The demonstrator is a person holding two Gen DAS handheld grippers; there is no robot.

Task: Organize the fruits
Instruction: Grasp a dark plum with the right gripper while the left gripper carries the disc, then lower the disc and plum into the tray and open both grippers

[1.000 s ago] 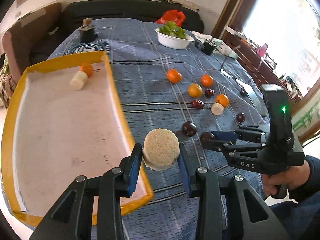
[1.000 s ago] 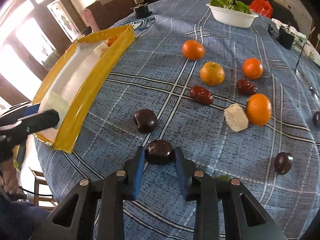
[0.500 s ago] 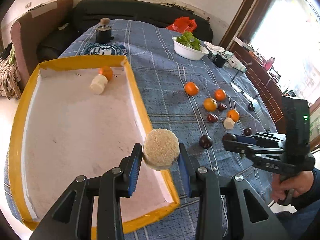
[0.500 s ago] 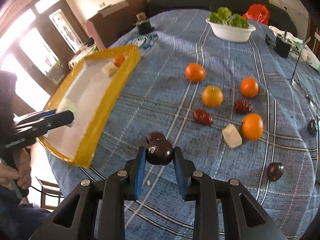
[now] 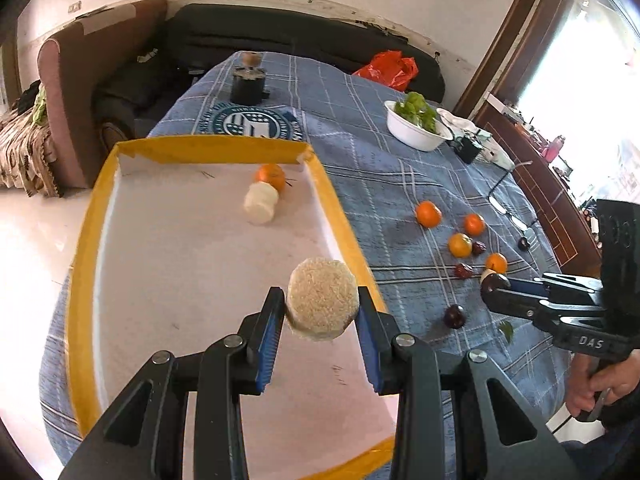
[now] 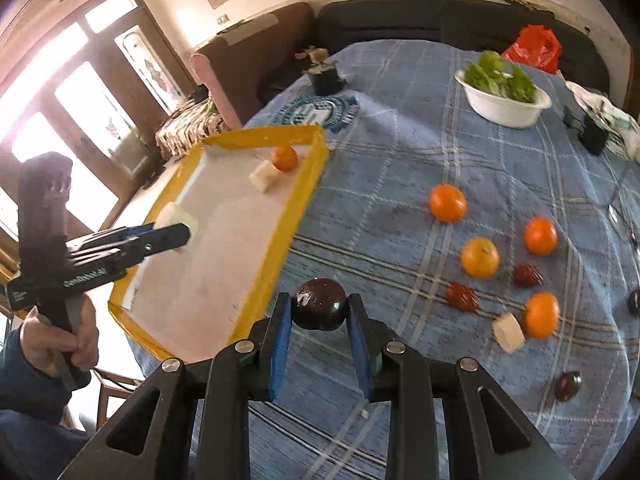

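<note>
My left gripper is shut on a pale round banana slice, held above the white floor of the yellow-rimmed tray. In that tray lie an orange and another banana piece, side by side near the far end. My right gripper is shut on a dark plum, lifted over the blue cloth beside the tray's right rim. Loose oranges, red dates, a banana chunk and a plum lie on the cloth to the right.
A white bowl of greens, a dark jar, a small black device and a red bag are at the table's far side. A sofa and armchair stand behind. The tray overhangs the table's left edge.
My left gripper carried the banana slice leftward from beside the tray rim to above the tray floor. My right gripper lifted the plum off the cloth and drew toward the tray.
</note>
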